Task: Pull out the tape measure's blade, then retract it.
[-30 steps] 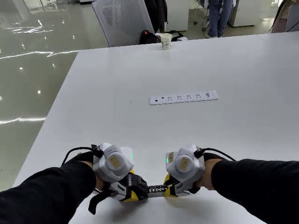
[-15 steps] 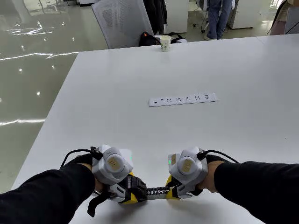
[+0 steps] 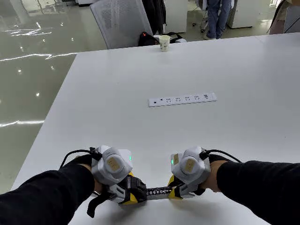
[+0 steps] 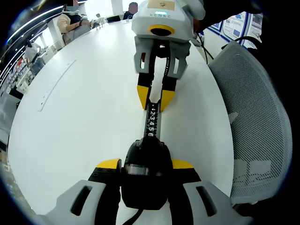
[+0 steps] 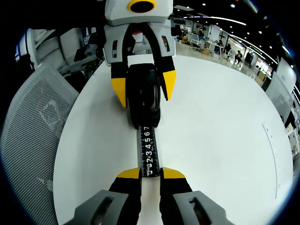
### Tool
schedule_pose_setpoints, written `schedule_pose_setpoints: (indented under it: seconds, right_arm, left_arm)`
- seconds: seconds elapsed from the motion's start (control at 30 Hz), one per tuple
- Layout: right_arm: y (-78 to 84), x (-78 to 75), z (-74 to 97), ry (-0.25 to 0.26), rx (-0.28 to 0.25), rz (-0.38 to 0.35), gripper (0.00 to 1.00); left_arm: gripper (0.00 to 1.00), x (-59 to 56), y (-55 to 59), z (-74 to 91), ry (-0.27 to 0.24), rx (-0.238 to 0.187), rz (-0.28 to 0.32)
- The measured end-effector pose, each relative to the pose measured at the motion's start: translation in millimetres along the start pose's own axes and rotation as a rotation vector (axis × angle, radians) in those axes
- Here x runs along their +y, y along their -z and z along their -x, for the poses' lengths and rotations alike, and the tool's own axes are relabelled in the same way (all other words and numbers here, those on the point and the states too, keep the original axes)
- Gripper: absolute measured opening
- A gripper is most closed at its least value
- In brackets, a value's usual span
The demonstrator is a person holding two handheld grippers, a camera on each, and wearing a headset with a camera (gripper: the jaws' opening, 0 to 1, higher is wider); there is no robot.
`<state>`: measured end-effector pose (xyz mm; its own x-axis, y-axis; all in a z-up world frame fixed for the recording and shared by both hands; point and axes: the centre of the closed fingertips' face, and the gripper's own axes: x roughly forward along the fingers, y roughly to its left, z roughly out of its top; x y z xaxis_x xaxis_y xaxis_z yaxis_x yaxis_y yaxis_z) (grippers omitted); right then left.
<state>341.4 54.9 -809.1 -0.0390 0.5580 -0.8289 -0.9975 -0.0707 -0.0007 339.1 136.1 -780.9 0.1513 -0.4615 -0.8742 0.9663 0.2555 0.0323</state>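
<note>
The blade's [image 5: 148, 147] tip hides between the right gripper's [image 5: 151, 173] fingers [image 5: 127, 176].

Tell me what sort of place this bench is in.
Most likely an open-plan office or lab: a large white table with a power strip lying on it, a mesh office chair at its far end, and a wide glossy floor beyond.
</note>
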Motion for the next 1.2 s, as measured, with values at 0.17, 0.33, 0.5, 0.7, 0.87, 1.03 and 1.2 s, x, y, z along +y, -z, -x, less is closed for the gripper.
schedule_pose_setpoints:
  seconds: [0.17, 0.33, 0.5, 0.7, 0.87, 1.03, 1.2]
  right_arm:
    - [1.7, -0.2, 0.7, 0.001, 0.001, 0.001, 0.11]
    - [4.1, -0.9, 2.8, 0.005, -0.002, -0.005, 0.11]
    - [7.1, -1.2, 5.1, 0.008, -0.004, -0.012, 0.11]
    - [9.2, -2.0, 6.8, 0.010, -0.001, -0.015, 0.11]
    - [11.8, -2.3, 8.2, 0.012, 0.003, -0.010, 0.11]
    - [14.2, -2.7, 9.8, 0.012, 0.003, -0.009, 0.11]
    - [16.8, -3.4, 11.8, 0.013, 0.001, -0.013, 0.11]
  left_arm:
    - [0.34, 0.0, 0.4, 0.1, 0.000, 0.000, 0.001]
    - [0.34, -0.1, 0.1, 0.2, 0.000, -0.001, 0.002]
    - [0.34, -0.2, 0.3, 0.3, 0.000, -0.001, 0.003]
    - [0.34, -0.3, 0.2, 0.3, -0.001, 0.001, 0.003]
    - [0.34, -0.5, -0.1, 0.3, -0.002, 0.000, 0.003]
    - [0.34, -0.3, -0.1, 0.2, -0.002, 0.000, 0.004]
    - [0.34, 0.0, -0.6, 0.0, -0.004, -0.001, 0.006]
